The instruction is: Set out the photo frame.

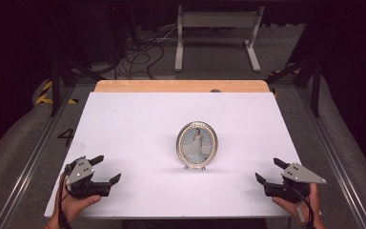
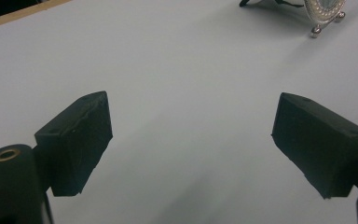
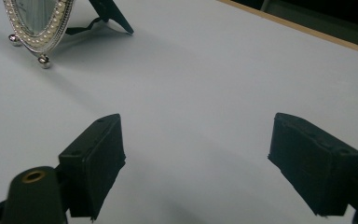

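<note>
Writing is scarce here: the one legible mark is a dark numeral 4 (image 1: 67,137) on the grey floor just off the left edge of the white table (image 1: 138,119); the oval picture frame (image 1: 197,145) carries no readable lettering, just a portrait of a figure in a pale dress inside a silver, bead-edged rim. The frame stands upright near the middle of the table, its long axis vertical, its face turned toward the person's side and its small ball feet on the white surface. In the right gripper view the frame (image 3: 37,23) sits at the upper left with a dark easel strut (image 3: 112,16) propped behind it; in the left gripper view its lower edge (image 2: 324,11) and feet show at the upper right. The left gripper (image 1: 107,169) lies to the near left of the frame, well apart from it, jaws spread wide with nothing between them. The right gripper (image 1: 269,171) lies to the near right of the frame, likewise well apart, its jaws also gaping and empty over bare table.
</note>
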Action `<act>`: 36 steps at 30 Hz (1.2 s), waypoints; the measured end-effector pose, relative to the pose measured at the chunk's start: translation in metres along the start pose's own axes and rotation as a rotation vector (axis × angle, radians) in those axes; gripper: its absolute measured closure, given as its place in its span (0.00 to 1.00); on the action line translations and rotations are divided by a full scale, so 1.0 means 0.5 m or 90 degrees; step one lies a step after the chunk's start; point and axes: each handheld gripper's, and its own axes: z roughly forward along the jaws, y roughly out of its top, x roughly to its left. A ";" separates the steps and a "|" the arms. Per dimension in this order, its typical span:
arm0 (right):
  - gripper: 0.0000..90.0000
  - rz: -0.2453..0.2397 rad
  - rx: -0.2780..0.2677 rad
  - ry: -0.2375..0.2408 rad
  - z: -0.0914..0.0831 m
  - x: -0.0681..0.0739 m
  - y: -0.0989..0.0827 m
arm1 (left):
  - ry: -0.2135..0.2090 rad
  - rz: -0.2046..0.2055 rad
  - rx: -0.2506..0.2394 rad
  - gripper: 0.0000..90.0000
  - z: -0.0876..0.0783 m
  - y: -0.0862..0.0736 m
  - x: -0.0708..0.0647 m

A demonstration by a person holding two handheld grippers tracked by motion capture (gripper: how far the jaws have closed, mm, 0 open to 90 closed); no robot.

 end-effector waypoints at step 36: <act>0.18 -0.001 -0.001 -0.007 0.012 0.015 -0.009 | 0.008 0.023 0.025 0.03 0.016 -0.025 -0.015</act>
